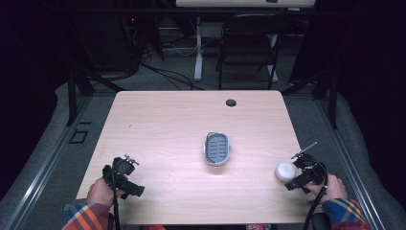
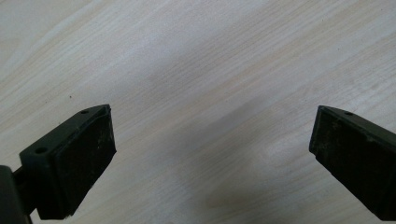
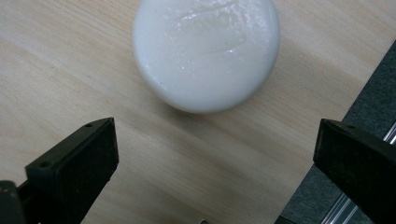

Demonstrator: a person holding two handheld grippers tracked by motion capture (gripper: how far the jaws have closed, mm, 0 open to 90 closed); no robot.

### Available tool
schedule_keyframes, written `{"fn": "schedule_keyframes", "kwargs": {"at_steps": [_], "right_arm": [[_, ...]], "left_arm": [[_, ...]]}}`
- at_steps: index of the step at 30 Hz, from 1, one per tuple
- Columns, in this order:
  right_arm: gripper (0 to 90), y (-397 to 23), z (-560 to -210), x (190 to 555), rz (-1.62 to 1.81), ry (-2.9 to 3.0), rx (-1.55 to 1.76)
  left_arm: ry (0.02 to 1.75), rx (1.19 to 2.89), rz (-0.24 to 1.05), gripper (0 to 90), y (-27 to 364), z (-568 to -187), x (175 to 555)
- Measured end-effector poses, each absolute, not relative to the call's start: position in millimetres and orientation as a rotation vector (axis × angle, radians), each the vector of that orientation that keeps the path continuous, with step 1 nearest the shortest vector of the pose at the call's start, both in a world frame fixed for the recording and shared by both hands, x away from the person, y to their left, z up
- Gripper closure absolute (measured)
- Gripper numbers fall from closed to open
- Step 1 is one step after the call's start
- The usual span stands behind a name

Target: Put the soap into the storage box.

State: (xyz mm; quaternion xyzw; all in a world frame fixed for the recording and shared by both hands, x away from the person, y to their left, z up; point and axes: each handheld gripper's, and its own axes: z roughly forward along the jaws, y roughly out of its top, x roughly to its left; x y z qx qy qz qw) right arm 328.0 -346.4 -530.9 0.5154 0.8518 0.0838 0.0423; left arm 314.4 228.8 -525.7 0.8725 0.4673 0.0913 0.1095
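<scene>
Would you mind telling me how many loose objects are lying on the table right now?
2. A grey soap dish sits near the table's middle, and a round white soap bar lies near the right edge, just ahead of the right claw.

White puck point(image 3: 206, 51) cut off by the top edge; grey tray's point(image 1: 218, 148) contents too small to tell.

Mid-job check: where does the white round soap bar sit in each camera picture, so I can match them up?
High view: the white soap bar lies near the table's right edge, just left of the right gripper.
Right gripper view: it sits top centre, just beyond the open jaws.
Left gripper view: bare wood between open jaws; the bar is not in it.
Shared landmark: the light wood table, whose right edge crosses the right gripper view.
</scene>
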Motion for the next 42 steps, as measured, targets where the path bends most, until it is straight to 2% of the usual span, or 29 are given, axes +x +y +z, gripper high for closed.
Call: {"fn": "schedule_keyframes", "kwargs": {"at_steps": [30,42], "right_arm": [[0.0,-338,-529,328,0.285,2.603,1.503],[0.0,-329,-531,342,0.310,2.624,1.508]], "left_arm": [[1.377,2.564,0.272,0.0,229,-525,313],[1.375,2.566,0.272,0.0,229,-526,314]]}}
